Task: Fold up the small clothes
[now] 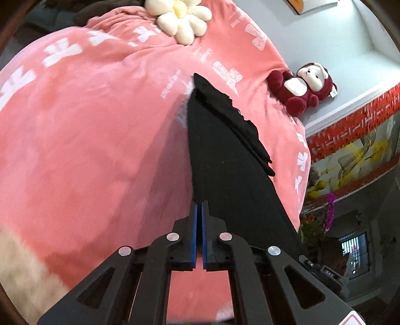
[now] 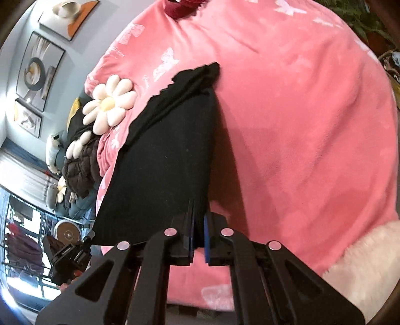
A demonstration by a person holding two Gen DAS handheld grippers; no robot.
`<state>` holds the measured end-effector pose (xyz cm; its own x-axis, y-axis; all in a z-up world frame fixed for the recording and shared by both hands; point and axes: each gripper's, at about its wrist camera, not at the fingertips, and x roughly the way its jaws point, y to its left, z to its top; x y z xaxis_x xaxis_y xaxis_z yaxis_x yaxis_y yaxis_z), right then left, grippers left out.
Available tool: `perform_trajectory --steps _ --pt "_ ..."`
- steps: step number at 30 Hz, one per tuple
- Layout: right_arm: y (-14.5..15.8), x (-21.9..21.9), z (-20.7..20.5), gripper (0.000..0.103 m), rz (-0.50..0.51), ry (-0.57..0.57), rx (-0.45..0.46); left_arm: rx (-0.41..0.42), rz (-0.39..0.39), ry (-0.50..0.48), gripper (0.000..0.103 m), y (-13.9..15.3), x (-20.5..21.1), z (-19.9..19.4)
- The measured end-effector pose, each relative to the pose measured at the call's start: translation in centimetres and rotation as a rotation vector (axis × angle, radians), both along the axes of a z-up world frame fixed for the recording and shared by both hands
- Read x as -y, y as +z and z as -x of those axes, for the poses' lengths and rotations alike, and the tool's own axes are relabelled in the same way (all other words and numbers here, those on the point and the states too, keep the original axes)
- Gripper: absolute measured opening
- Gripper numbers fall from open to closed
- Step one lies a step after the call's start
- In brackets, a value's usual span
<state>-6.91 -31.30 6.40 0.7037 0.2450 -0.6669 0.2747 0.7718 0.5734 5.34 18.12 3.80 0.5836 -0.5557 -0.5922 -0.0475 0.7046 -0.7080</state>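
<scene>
A black garment (image 1: 225,155) hangs stretched above a pink blanket (image 1: 87,130) with white butterfly prints. My left gripper (image 1: 200,207) is shut on one near corner of the garment, blue pads pressed together on the cloth. My right gripper (image 2: 198,212) is shut on the other near corner of the same garment (image 2: 165,155). The garment's far end, with a wavy hem (image 2: 190,75), trails down onto the blanket (image 2: 300,125). The left gripper's body (image 2: 67,257) shows at the lower left of the right wrist view.
A white flower cushion (image 1: 181,18) lies at the blanket's far side and also shows in the right wrist view (image 2: 110,102). A maroon plush toy (image 1: 303,86) sits at the blanket's edge. A dark jacket (image 2: 80,167) lies nearby. A cream fluffy fabric (image 2: 362,265) borders the blanket.
</scene>
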Motion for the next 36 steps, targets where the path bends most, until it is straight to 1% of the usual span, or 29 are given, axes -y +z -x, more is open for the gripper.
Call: perform_trajectory --steps 2,4,6,8,11,14,19,21,23,25,27,29,31,32,33,34,35,36 --pt "0.5 -0.3 1.4 0.004 0.025 0.010 -0.022 -0.020 0.002 -0.002 0.000 0.2 -0.5 1.6" --pt "0.2 -0.5 2.6 0.004 0.070 0.013 -0.056 -0.039 0.006 -0.012 0.000 0.3 -0.6 3.2" --pt "-0.6 0.0 3.9 0.004 0.060 0.000 -0.092 -0.055 0.005 -0.027 0.000 0.4 -0.4 4.4" --pt "-0.6 0.4 4.9 0.004 0.039 -0.012 -0.094 -0.062 0.003 -0.042 0.000 0.7 0.2 5.2" --pt "0.4 0.0 6.2 0.004 0.049 0.002 -0.094 -0.068 0.000 -0.064 0.000 1.1 0.6 6.5" --pt "0.9 -0.6 8.2 0.004 0.066 0.027 -0.114 -0.062 -0.011 -0.093 0.000 2.1 0.8 8.2" --pt "0.8 -1.0 12.1 0.004 0.077 0.038 -0.166 -0.054 -0.028 -0.117 0.000 3.6 0.4 12.0" --pt "1.6 -1.2 13.1 0.004 0.075 0.041 -0.162 -0.060 -0.025 -0.115 0.000 4.2 -0.1 13.0" --pt "2.9 -0.8 13.3 0.004 0.061 0.038 -0.136 -0.046 -0.016 -0.112 0.000 5.4 -0.3 13.6" --pt "4.8 -0.4 12.5 0.004 0.047 0.038 -0.079 -0.014 -0.009 -0.110 0.000 7.0 -0.3 12.8" --pt "6.8 0.4 10.1 0.004 0.044 0.039 -0.014 0.025 0.001 -0.118 0.000 8.4 -0.1 10.8" --pt "8.2 1.5 7.2 0.004 0.039 0.034 0.039 0.069 -0.018 -0.116 0.000 9.9 0.5 7.6" --pt "9.5 2.9 2.4 0.004 0.069 0.015 0.079 0.080 -0.046 -0.102 0.000 10.8 1.1 3.9" --pt "9.7 3.5 0.7 0.004 0.078 0.007 0.088 0.090 -0.055 -0.105 0.000 11.2 1.6 1.3" --pt "9.8 4.3 -2.1 0.004 0.077 0.001 0.089 0.097 -0.114 -0.083 0.000 11.6 2.2 -0.9" --pt "9.8 5.2 -5.2 0.004 0.093 -0.028 0.082 0.106 -0.153 -0.070 0.000 11.8 2.8 -3.0" --pt "9.5 5.7 -7.5 0.004 0.112 -0.047 0.072 0.123 -0.186 -0.071 0.000 12.1 4.0 -6.4" --pt "8.9 6.3 -10.7 0.004 0.124 -0.050 0.051 0.129 -0.220 -0.050 0.000 12.1 4.4 -8.1"
